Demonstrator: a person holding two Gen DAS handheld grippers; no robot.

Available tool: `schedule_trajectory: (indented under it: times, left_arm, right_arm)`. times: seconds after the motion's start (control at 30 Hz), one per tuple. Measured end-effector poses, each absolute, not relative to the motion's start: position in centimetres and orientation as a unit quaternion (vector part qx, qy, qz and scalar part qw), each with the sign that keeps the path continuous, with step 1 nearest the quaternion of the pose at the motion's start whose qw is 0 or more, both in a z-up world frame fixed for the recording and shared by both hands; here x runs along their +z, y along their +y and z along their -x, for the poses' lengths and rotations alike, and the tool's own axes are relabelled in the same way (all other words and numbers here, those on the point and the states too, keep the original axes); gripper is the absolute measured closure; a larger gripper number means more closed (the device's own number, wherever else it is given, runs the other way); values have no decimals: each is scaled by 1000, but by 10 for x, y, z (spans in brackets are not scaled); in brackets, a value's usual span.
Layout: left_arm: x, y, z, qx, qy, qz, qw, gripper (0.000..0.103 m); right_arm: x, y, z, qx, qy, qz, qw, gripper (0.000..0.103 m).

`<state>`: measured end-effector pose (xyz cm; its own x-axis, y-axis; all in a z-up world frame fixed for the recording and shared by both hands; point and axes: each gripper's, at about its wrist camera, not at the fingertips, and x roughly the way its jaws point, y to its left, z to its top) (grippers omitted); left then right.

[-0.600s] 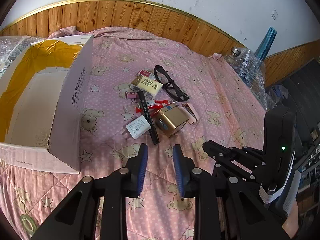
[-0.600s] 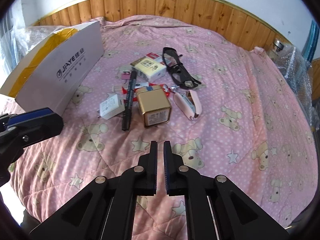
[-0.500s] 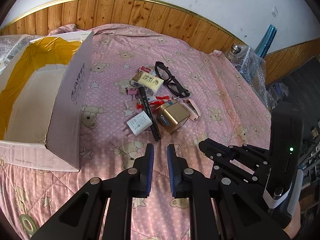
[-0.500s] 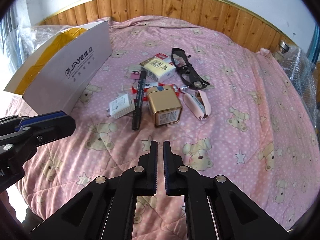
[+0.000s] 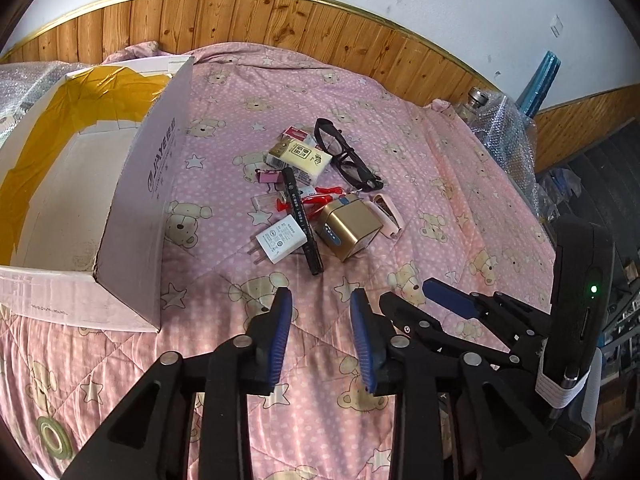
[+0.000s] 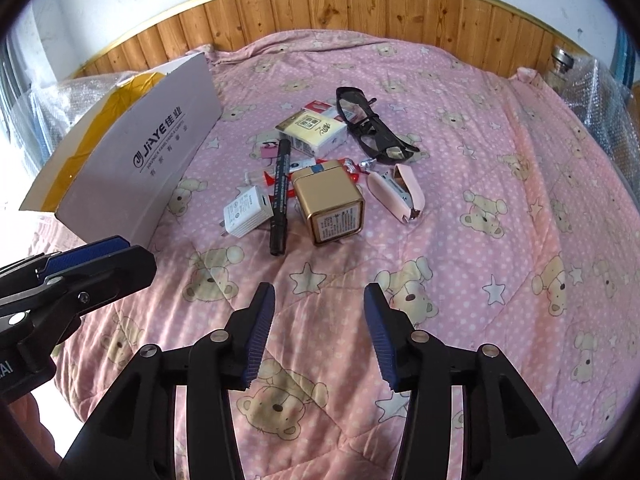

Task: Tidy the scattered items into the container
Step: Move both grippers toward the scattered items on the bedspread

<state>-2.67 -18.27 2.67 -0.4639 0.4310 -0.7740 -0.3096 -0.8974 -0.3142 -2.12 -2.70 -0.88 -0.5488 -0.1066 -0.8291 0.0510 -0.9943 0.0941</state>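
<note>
Lying in a loose heap at frame centre on the quilted pink bear-print bed [image 6: 500, 184] are a glossy gold cube tin [image 6: 329, 207], a matte black marker [image 6: 280, 197], a white plug charger [image 6: 246, 216], black glasses [image 6: 370, 128] and a pink stapler [image 6: 400, 192]; small red pieces beneath are hard to make out. The white cardboard box [image 5: 148, 208], yellow-taped inside, stands open at left, partly cut off. The left claw [image 5: 320, 320] and the right claw [image 6: 318, 312] both gape wide, empty, at lower frame.

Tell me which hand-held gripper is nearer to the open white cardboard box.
Left. The left hand-held gripper hovers open beside the open white cardboard box, close to its near corner. The right hand-held gripper hovers open farther out, on the far side of the left one.
</note>
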Motion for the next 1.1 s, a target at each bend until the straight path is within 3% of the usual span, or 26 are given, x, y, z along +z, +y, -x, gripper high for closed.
schedule_trajectory:
  times: [0.13, 0.2, 0.4, 0.63, 1.1]
  left_arm:
    - [28, -182, 25, 854, -62, 470, 212, 68]
    - [27, -183, 26, 853, -61, 474, 209, 61]
    - [17, -182, 36, 848, -58, 485, 204, 60]
    - [-8, -179, 69, 832, -76, 515, 194, 60]
    - [-53, -167, 145, 819, -83, 542, 169, 50]
  right_arm:
    - [-13, -25, 23, -875, -46, -479, 53, 54]
    - [-15, -25, 25, -873, -52, -482, 56, 54]
    - [-25, -25, 40, -869, -57, -487, 64, 53]
    - [-32, -11, 67, -868, -65, -487, 64, 42]
    - [-58, -11, 123, -861, -27, -495, 111, 41]
